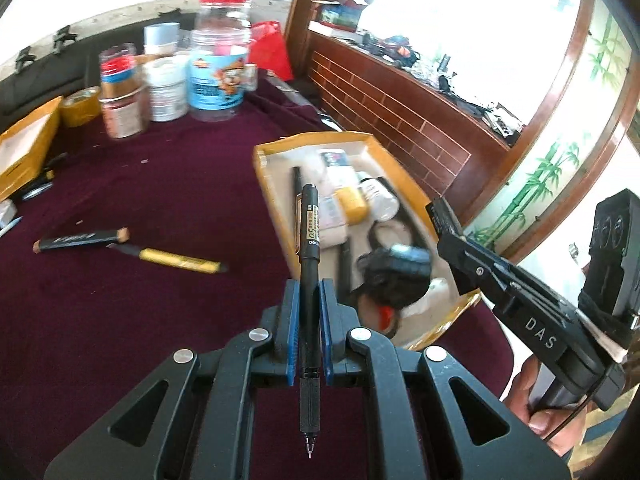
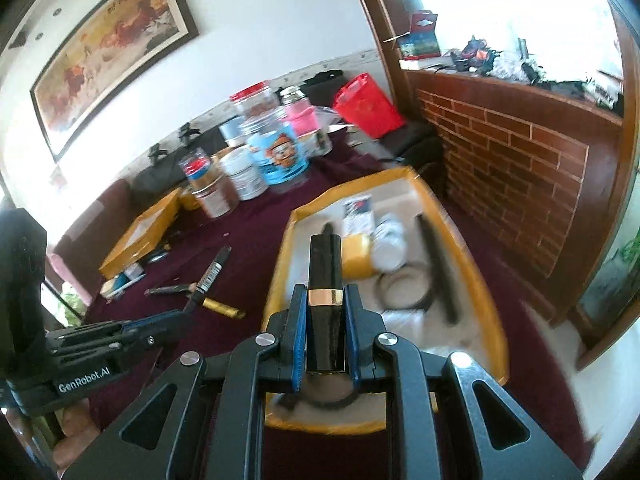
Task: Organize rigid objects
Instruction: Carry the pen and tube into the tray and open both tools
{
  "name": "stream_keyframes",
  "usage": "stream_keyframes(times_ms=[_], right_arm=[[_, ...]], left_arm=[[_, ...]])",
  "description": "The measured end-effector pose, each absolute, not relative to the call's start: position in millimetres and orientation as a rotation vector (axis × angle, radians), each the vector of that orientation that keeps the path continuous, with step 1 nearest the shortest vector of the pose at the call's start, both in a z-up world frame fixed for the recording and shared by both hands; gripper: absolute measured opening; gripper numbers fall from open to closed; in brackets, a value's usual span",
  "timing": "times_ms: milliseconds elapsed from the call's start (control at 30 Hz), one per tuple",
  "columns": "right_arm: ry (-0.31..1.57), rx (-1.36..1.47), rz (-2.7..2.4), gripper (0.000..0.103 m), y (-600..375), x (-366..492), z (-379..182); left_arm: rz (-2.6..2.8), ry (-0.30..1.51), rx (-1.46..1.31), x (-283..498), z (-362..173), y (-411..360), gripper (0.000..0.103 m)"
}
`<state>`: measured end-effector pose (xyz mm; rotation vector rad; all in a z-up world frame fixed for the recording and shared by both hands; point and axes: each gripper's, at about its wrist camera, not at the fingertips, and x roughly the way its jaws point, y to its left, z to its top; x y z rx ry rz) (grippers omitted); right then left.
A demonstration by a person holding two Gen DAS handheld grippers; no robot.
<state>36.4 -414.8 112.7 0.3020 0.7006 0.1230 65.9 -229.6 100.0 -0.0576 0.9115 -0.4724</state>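
Left tongs (image 1: 308, 312) clenched on black pen (image 1: 309, 240), lengthwise, tip toward camera. Right tongs (image 2: 325, 320) grip black gold-banded tube (image 2: 325, 276) at mid-body. Both at frame centre above yellow tray (image 2: 464, 232), probably for drop-in. Bench (image 1: 160, 184) holds loose pens, left of frame.

white wall (image 2: 260, 8) with a framed painting (image 2: 108, 56), brick-patterned wood partition (image 2: 512, 184), maroon-clothed table (image 1: 132, 208), bright daylight.

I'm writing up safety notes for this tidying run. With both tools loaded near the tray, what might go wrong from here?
1. The left tool grips the black pen near its tip end, so the long free end may swing or slip.
2. The tray is already crowded; the black tube with the gold band in the right tool could land on the bottle and roll.
3. Both tools are close together and might collide.
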Motion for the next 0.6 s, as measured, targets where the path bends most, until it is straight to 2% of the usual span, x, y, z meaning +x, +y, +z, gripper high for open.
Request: stream_keyframes(times_ms=[200, 600], right_arm=[[0.767, 0.256, 0.107, 0.016, -438, 78, 115], [0.937, 0.208, 0.035, 0.016, -458, 122, 68]], left_arm=[[-0.510, 0.978, -0.105, 105, 95, -266, 0.007], [-0.523, 1.068, -0.085, 140, 63, -307, 0.007]])
